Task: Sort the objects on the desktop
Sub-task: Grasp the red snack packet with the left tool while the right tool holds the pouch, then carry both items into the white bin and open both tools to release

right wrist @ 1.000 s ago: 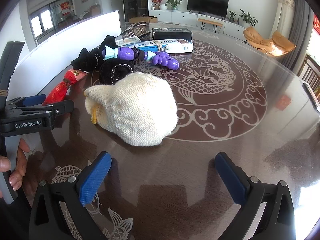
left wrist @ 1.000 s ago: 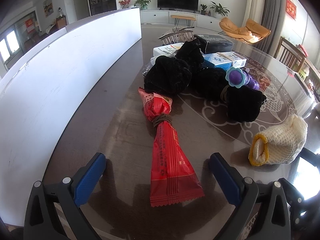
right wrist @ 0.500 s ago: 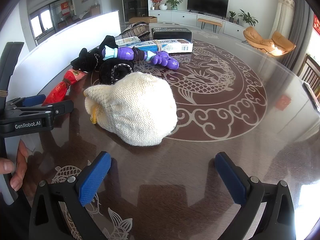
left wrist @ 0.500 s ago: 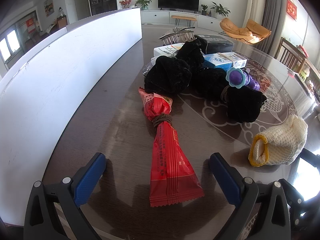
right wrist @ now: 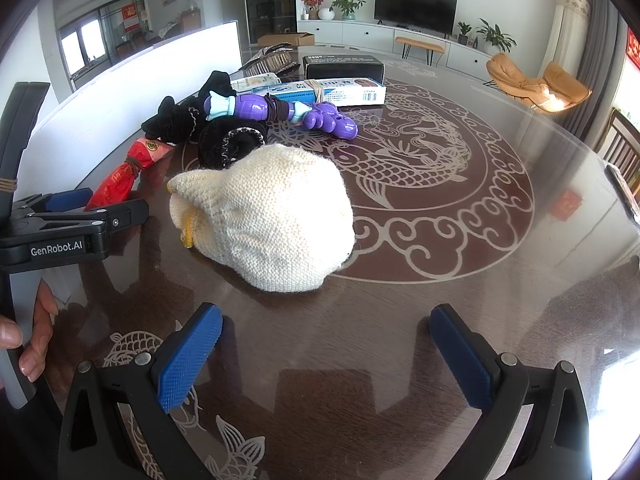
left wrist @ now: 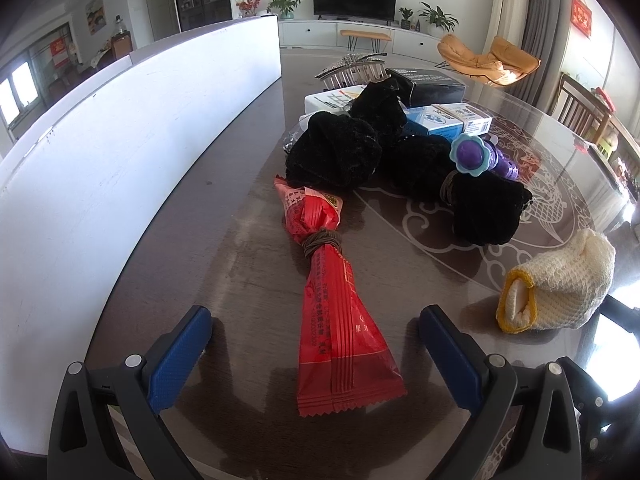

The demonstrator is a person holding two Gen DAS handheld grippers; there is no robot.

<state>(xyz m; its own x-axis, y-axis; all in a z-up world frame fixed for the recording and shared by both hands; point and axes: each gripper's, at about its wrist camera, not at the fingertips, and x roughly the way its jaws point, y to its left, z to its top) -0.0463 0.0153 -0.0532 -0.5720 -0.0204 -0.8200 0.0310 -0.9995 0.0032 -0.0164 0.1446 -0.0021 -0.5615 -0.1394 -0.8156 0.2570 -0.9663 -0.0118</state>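
- Both tongs, left gripper and right gripper, gape empty.
- Sorting seems unstarted; next, likely, left closes around the red packet near the table's edge.

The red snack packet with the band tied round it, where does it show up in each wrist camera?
Left wrist: the red snack packet lies centre frame, its near end between the open fingers of the left gripper.
Right wrist: only its upper part shows at the left edge, behind the left gripper.
Shared landmark: the cream knitted pouch, right of the packet.
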